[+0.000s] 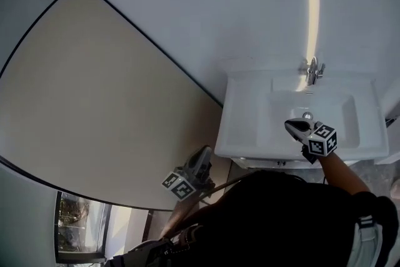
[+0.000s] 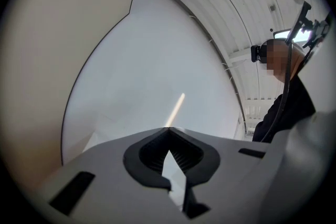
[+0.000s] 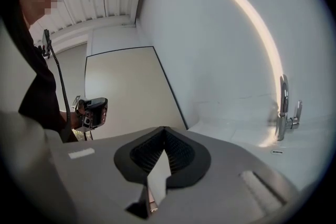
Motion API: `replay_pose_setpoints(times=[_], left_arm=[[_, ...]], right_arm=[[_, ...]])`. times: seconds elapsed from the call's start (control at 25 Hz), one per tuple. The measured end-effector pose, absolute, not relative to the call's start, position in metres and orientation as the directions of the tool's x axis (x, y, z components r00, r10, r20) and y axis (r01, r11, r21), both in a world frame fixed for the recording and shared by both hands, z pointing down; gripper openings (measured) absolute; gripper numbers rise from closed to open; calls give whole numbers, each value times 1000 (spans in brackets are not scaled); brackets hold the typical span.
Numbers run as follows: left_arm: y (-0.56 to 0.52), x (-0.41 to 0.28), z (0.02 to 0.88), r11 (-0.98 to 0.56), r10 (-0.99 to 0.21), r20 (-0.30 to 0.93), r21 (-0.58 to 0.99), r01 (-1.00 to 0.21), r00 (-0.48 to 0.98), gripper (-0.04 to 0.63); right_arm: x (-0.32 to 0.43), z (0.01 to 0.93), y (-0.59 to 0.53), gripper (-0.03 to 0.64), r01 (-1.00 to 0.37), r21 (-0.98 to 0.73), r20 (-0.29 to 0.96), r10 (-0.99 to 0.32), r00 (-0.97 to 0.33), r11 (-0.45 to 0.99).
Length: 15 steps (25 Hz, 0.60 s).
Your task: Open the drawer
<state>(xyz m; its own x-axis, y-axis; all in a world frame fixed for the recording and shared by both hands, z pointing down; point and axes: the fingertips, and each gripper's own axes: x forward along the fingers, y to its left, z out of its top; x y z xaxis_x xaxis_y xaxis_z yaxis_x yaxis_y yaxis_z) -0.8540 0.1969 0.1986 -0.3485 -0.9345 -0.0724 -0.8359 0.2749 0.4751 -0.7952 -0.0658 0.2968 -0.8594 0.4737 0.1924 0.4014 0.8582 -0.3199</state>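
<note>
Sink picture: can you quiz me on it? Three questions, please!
1. True or false: the tap stands at the back of the sink, by the wall.
2. Fill in: the left gripper is ____ (open or shut).
3. Which is nearest the sink? A: left gripper. B: right gripper.
Key: 1 true; 2 shut; 3 B.
</note>
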Motion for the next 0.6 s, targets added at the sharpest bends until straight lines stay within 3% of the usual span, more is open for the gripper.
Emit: replay_pose_setpoints(times=[0.32, 0.6], left_arm=[[177, -950, 192, 49, -987, -114, 440, -897, -110, 0], [152, -1012, 188, -150, -988, -89, 419, -896, 123, 0]], right_arm=[[-830, 276, -66, 2, 220, -259, 209, 277, -938, 940], [-831, 264, -69, 2, -28, -260, 209, 28, -978, 965]])
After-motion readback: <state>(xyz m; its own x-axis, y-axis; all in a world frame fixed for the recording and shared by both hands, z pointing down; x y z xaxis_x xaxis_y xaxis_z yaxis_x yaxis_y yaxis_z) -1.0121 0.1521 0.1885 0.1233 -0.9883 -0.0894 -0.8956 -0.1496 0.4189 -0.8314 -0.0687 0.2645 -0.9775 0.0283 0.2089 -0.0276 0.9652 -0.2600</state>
